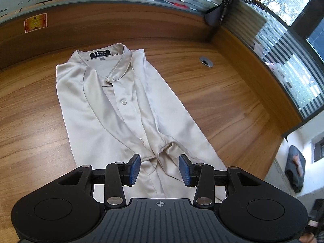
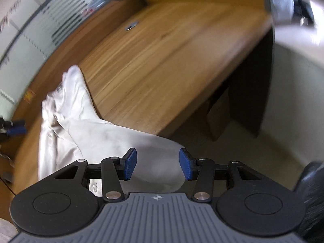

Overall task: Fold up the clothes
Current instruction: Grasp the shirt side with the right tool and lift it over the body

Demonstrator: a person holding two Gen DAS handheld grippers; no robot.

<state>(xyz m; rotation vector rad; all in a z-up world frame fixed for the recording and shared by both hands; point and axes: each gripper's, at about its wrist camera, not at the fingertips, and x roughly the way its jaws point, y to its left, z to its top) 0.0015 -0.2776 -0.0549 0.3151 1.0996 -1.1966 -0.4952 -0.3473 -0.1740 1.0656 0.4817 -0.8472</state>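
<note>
Nearest in the left wrist view: left gripper (image 1: 159, 170), blue fingers (image 1: 134, 169) parted about halfway, nothing clamped, hovering over the hem end of the shirt (image 1: 113, 109); cloth seen through the gap, no pad pressing on it.

Beyond those fingers: shirt flat on the table (image 1: 222, 93), sleeves folded inward and bunched just ahead of the fingertips; button placket running away from the gripper; collar and black label (image 1: 99, 54) at the far end; long axis thus in line with the pointing direction, hem near, collar far.

Farther still: round grommet (image 1: 206, 61) in the wood, well apart from the shirt; glass partition behind.

In the right wrist view, blurred: right gripper (image 2: 158, 166), fingers (image 2: 129, 166) likewise about half open, empty; pale hem hanging over the near table edge (image 2: 212, 93) directly between and below them; rest of the shirt (image 2: 66, 109) stretching away to the left.

By judgement: both grippers at the hem end, next fold likely hem toward collar; left nearer the cloth's middle, right at the overhanging corner.
</note>
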